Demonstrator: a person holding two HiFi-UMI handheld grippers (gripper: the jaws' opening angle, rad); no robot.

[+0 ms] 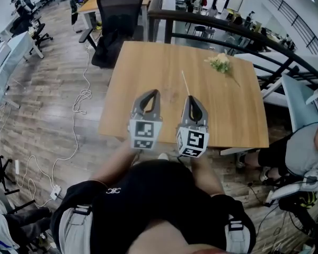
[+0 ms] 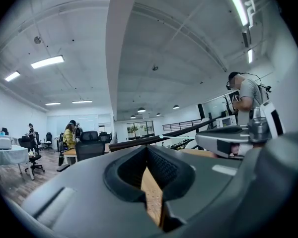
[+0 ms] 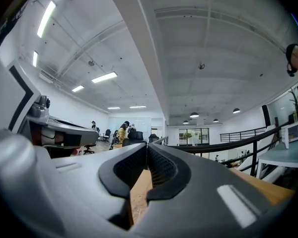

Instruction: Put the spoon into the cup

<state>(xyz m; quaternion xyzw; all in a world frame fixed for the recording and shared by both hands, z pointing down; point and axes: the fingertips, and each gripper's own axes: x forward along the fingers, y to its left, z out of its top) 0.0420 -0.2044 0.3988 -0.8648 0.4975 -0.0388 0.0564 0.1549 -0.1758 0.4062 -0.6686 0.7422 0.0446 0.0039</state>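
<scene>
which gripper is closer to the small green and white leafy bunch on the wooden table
Right. The right gripper is left of and short of the small green and white leafy bunch; the left gripper is further left again.

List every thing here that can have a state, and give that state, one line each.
Left tool: shut, empty.
Right tool: shut.
White stick: at the right tool's tip; held or lying, unclear.
Sprig: lying on the table.
Chair: unoccupied, beyond the table.
</scene>
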